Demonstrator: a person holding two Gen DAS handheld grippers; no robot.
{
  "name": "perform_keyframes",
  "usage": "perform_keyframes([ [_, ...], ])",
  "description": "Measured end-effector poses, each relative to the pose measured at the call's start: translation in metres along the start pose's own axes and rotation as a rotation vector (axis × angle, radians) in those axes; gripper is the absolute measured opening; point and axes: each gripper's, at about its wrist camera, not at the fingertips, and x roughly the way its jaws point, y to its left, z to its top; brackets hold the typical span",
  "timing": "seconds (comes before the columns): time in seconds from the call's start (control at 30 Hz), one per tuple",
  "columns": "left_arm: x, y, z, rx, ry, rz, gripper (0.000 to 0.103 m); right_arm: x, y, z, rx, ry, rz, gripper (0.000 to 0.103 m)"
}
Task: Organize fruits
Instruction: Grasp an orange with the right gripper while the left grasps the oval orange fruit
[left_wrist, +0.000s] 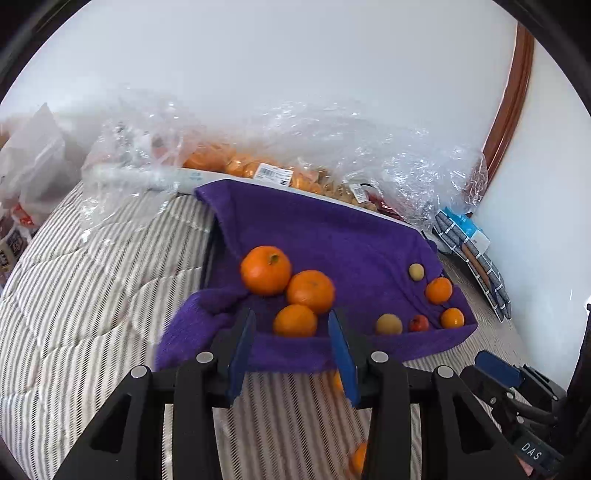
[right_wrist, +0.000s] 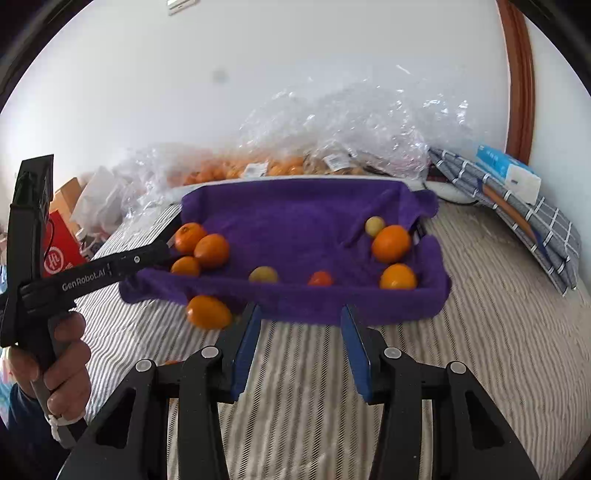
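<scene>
A tray lined with a purple towel (left_wrist: 332, 229) (right_wrist: 295, 206) lies on the striped bed. Three oranges (left_wrist: 310, 291) (right_wrist: 211, 250) sit at its left end. Two smaller oranges (left_wrist: 439, 290) (right_wrist: 390, 243), two pale yellow fruits (left_wrist: 388, 324) (right_wrist: 263, 274) and a small red fruit (left_wrist: 418, 323) (right_wrist: 320, 278) lie to the right. One orange (right_wrist: 208, 312) lies on the bed just outside the tray's front left. My left gripper (left_wrist: 291, 325) is open at the tray's front edge, just before the nearest orange (left_wrist: 294, 320). My right gripper (right_wrist: 301, 314) is open and empty before the tray's front edge.
Clear plastic bags with more oranges (left_wrist: 236, 162) (right_wrist: 280, 166) pile up behind the tray against the white wall. A checked cloth and blue-white box (right_wrist: 517, 184) lie at the right. Bags and a red box (right_wrist: 59, 243) stand at the left. Two blurred oranges (left_wrist: 357, 458) lie under my left gripper.
</scene>
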Motion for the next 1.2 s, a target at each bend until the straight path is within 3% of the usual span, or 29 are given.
perform_keyframes([
  [0.17,-0.028,0.033,-0.020,-0.023,-0.011,0.067,0.043,0.010,0.038,-0.027,-0.017,0.066,0.086,0.046],
  [0.37,-0.040,0.057,-0.032,-0.104,-0.021,0.030,0.044,0.016,0.068,-0.038,-0.048,0.088,0.116,0.046],
  [0.57,-0.039,0.056,-0.033,-0.087,-0.018,0.037,0.045,0.027,0.082,-0.037,-0.065,0.130,0.116,0.046],
  [0.73,-0.038,0.056,-0.034,-0.082,-0.017,0.041,0.045,0.038,0.085,-0.039,-0.068,0.156,0.116,0.034],
  [0.9,-0.032,0.046,-0.038,-0.034,0.015,0.047,0.045,0.025,0.072,-0.039,-0.045,0.125,0.114,0.033],
  [1.03,-0.025,0.020,-0.042,0.044,0.057,0.000,0.045,0.008,0.041,-0.039,-0.016,0.092,0.056,0.033],
  [1.2,-0.007,-0.022,-0.043,0.069,0.102,-0.068,0.047,-0.004,-0.005,-0.040,0.053,0.097,-0.008,0.034],
])
